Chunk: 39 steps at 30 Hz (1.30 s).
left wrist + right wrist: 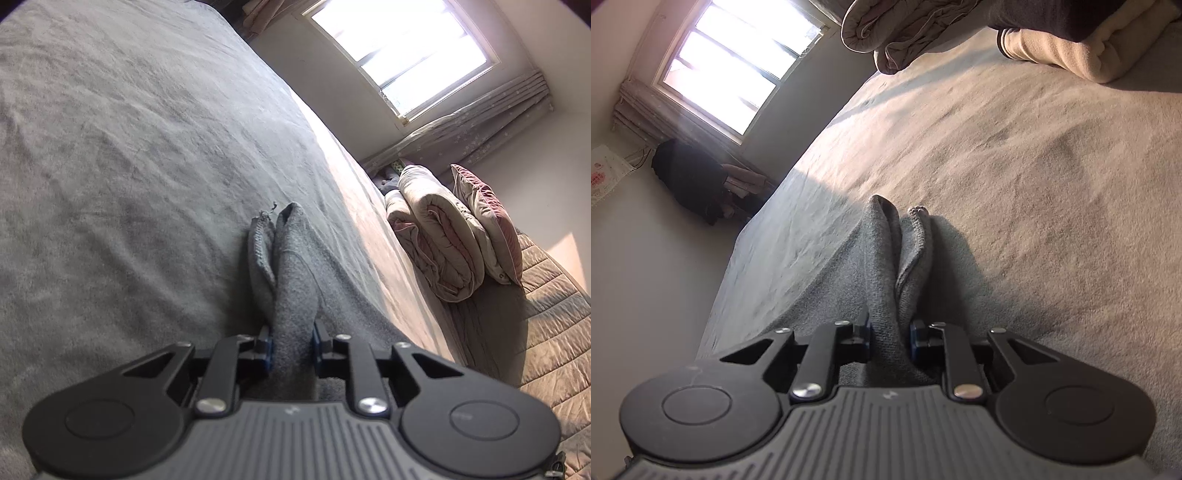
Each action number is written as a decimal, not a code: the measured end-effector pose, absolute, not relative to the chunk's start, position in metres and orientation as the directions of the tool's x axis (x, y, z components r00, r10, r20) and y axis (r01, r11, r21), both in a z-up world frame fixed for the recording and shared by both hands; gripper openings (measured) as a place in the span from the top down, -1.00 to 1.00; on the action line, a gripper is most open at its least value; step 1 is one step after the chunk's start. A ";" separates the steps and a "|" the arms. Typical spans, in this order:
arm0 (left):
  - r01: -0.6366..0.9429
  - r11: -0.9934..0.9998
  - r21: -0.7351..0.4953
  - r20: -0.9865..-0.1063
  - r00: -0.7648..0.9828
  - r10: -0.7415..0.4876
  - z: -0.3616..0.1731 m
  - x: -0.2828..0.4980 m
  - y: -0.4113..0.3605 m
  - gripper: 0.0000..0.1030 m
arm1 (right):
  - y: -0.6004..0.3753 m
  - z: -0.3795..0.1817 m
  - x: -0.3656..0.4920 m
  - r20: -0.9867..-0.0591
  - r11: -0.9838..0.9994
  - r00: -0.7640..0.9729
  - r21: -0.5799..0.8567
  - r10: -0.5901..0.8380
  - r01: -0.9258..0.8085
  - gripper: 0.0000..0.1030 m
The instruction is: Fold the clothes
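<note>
Left claw [291, 345]: clamped on bunched grey garment [293, 280]
Right claw [890, 332]: clamped on the garment [882, 266] too
Garment: bunched ends past each claw, over the bed [129, 166]
Bed edge: near, window side
Room: open bed ahead; quilt [436, 236] well apart

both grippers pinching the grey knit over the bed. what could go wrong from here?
1. The left gripper and right gripper each pinch a bunched fold of the grey knit garment, so a layer may slip out under tension.
2. A loose thread at the frayed edge could snag.
3. The garment may drag the bed cover and wrinkle.
</note>
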State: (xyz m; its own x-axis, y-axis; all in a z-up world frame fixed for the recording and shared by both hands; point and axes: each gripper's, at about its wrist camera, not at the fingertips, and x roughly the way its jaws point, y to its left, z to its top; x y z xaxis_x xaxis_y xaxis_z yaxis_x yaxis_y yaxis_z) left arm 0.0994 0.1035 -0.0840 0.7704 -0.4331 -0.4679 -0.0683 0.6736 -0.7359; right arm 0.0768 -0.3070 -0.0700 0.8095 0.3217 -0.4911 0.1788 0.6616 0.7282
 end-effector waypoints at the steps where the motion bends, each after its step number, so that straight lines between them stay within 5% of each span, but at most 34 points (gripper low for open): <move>1: -0.075 0.668 -0.741 -0.476 0.760 -0.442 -0.082 0.098 0.106 0.63 | -0.307 -0.068 0.075 -0.493 0.658 0.810 0.730 0.318 0.186 0.60; 18: -0.078 0.721 -0.689 -0.595 0.630 -0.500 -0.067 0.032 0.131 0.61 | -0.298 -0.067 0.001 -0.573 0.688 0.724 0.700 0.384 0.190 0.57; 21: -0.068 0.743 -0.666 -0.617 0.611 -0.497 -0.075 0.035 0.133 0.39 | -0.296 -0.074 0.004 -0.600 0.724 0.716 0.662 0.356 0.195 0.49; 27: -0.056 0.720 -0.692 -0.588 0.624 -0.516 -0.083 0.045 0.140 0.20 | -0.293 -0.061 0.003 -0.601 0.816 0.766 0.547 0.228 0.186 0.14; 39: -0.079 0.624 -0.778 -0.506 0.666 -0.548 -0.100 0.068 0.140 0.16 | -0.229 -0.036 0.023 -0.496 0.961 0.856 0.275 0.149 -0.008 0.13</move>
State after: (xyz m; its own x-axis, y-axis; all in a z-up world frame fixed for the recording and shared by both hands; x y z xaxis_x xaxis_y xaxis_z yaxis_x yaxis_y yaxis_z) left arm 0.0676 0.1400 -0.1000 0.6661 -0.5476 -0.5065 -0.0786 0.6237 -0.7777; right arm 0.0226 -0.2294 -0.0360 0.8556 0.1487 -0.4959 -0.0078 0.9614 0.2749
